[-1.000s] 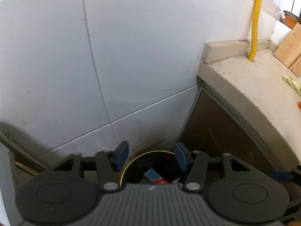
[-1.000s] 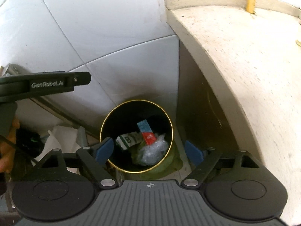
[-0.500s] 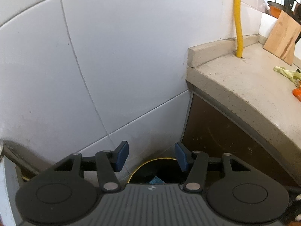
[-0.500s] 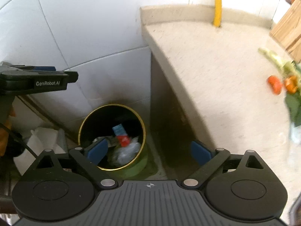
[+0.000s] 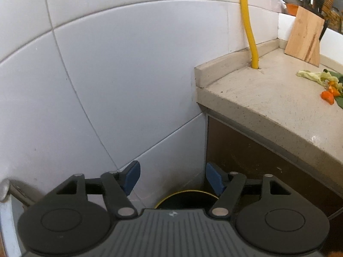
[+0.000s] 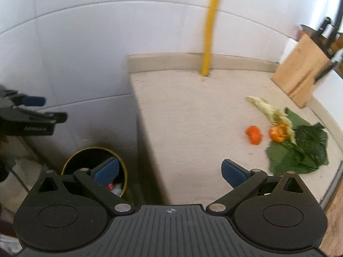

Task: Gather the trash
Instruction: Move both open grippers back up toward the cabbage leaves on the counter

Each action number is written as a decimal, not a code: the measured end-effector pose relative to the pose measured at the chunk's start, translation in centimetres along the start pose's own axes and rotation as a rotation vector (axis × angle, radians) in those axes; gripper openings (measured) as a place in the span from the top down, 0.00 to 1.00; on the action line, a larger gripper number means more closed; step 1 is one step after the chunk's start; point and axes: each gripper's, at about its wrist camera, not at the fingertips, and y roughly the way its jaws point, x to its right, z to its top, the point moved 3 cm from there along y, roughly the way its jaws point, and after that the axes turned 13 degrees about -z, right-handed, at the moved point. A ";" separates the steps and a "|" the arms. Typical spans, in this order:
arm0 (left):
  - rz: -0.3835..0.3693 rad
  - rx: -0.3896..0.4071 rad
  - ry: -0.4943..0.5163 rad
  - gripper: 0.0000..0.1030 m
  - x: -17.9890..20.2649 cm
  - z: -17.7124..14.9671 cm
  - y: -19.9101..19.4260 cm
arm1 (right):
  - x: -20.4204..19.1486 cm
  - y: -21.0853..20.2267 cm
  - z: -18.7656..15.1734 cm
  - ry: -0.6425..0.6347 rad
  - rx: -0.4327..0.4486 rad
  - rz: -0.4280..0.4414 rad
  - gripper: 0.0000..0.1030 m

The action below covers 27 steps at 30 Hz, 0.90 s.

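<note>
Two claws, both empty. A second ago my right claw [image 6: 169, 170] looked straight down into the trash bin [image 6: 74, 158] with its jaws part-spread; now the bin has slid to the lower left of the right-wrist view, half hidden behind my left finger, and the counter [image 6: 182, 117] fills the middle and right. Jaws on this side are opening and stand at their widest, nothing between them. The bin holds wrappers, visible as a red and white scrap [image 6: 113, 187] past the finger. My left claw [image 5: 172, 178] looked down on more of the bin a second ago; now only the gold rim [image 5: 182, 193] shows at bottom centre of its view, with wall tile above. Its jaws are opening too, moderately spread, nothing between the pads. Remaining trash, by my reading: an orange peel piece [image 6: 254, 135], a second orange scrap [image 6: 277, 133], a pale husk [image 6: 268, 109] and a dark green leaf [image 6: 300, 150], all at centre right on the counter, near one another and well apart from my fingers. The right-wrist view is motion-blurred. Judgement: one deposit is done, and the swing up to the counter means the next pick is starting; the nearest orange piece looks the likeliest target. A knife block [image 6: 300, 77] at upper right and a yellow pipe [image 6: 209, 32] at the back wall are not trash.
</note>
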 end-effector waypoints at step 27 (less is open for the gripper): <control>-0.360 0.090 0.169 0.28 18.1 9.2 1.8 | 22.3 3.9 -3.3 0.321 -0.017 -0.256 0.02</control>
